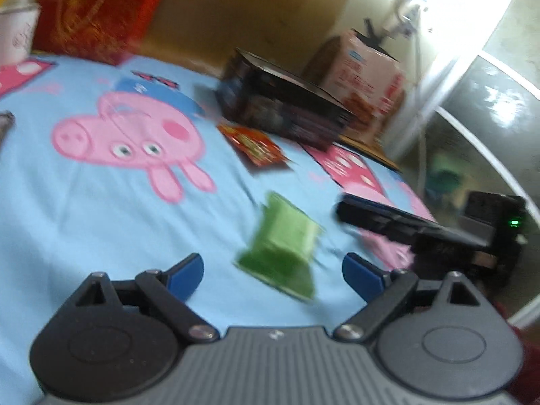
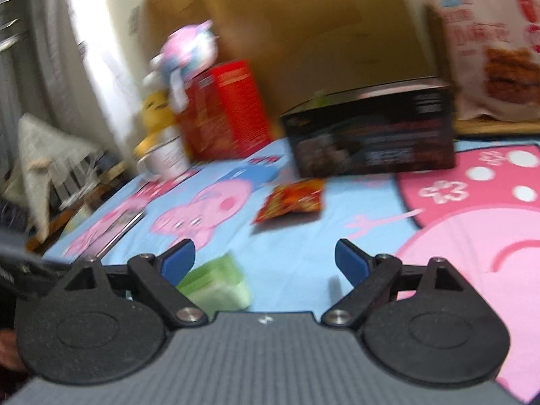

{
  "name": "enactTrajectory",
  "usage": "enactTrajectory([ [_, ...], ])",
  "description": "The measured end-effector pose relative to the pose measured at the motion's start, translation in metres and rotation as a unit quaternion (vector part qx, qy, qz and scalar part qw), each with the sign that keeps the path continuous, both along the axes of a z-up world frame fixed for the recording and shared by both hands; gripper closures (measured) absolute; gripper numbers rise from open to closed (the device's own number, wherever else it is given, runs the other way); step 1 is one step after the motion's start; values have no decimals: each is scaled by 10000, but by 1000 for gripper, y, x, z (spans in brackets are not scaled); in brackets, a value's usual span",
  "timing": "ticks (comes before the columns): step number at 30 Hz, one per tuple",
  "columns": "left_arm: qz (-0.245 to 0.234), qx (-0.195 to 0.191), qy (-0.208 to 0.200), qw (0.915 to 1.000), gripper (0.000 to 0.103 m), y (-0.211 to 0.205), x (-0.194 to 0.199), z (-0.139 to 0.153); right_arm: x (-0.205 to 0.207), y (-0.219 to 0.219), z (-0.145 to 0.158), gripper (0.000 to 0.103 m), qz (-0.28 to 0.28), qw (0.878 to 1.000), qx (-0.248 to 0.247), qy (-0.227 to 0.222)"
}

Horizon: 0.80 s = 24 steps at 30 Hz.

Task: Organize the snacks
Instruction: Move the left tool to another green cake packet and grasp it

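the green snack packet [image 1: 281, 248] lies on the cartoon-print bed sheet [image 1: 67, 219] just ahead of the left gripper [image 1: 272, 270], both grippers' fingers released and empty; it looks light, soft and crinkly, best pinched across its middle.

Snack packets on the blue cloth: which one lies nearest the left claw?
The green packet. It lies just ahead of the open left claw, between its blue fingertips, while the red packet lies farther off, beside the dark box.
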<state>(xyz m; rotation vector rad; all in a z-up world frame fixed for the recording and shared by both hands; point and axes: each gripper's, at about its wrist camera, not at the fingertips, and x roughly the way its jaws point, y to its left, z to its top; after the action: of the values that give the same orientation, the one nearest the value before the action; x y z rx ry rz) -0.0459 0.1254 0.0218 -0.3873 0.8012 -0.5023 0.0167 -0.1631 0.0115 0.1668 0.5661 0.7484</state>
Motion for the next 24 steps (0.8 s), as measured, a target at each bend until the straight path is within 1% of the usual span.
enactTrajectory([
  [3, -162, -234, 182, 9994, 11, -4, 1, -5, -10, 18, -1, 11, 531, 9971, -528, -130],
  [4, -170, -292, 182, 9993, 14, -6, 3, -5, -12, 25, -2, 11, 647, 9950, -738, -185],
  [6, -105, -286, 207, 9993, 22, -9, 9, -6, -12, 37, -4, 11, 782, 9910, -1068, -196],
  [8, -137, -420, 219, 9988, 24, -11, 19, -8, -10, 45, -5, 9, 856, 9882, -1243, -254],
  [10, -145, -480, 237, 9985, 30, -16, 30, -10, -13, 55, -7, 10, 959, 9832, -1499, -396],
  [11, -158, -448, 231, 9986, 31, -19, 34, -10, -15, 60, -7, 11, 985, 9802, -1647, -490],
  [12, -173, -410, 215, 9988, 31, -22, 39, -10, -19, 64, -7, 15, 1011, 9773, -1761, -603],
  [13, -170, -340, 189, 9991, 31, -26, 42, -9, -20, 65, -7, 19, 1004, 9782, -1724, -576],
  [17, -209, 71, -30, 9998, 30, -40, 44, -5, -21, 64, -7, 31, 550, 9821, -1709, -567],
  [18, -246, 112, -62, 9996, 30, -42, 45, -5, -20, 63, -7, 32, 425, 9838, -1661, -529],
  [19, -279, 112, -68, 9995, 30, -43, 47, -4, -20, 62, -7, 32, 293, 9851, -1619, -508],
  [21, -349, -44, 27, 9994, 28, -43, 52, -3, -16, 58, -7, 34, -100, 9873, -1517, -452],
  [23, -345, -260, 143, 9990, 24, -42, 59, -4, -7, 49, -5, 34, -573, 9903, -1239, -269],
  [24, -315, -298, 158, 9989, 22, -42, 62, -3, -1, 44, -5, 34, -803, 9907, -1087, -156],
])
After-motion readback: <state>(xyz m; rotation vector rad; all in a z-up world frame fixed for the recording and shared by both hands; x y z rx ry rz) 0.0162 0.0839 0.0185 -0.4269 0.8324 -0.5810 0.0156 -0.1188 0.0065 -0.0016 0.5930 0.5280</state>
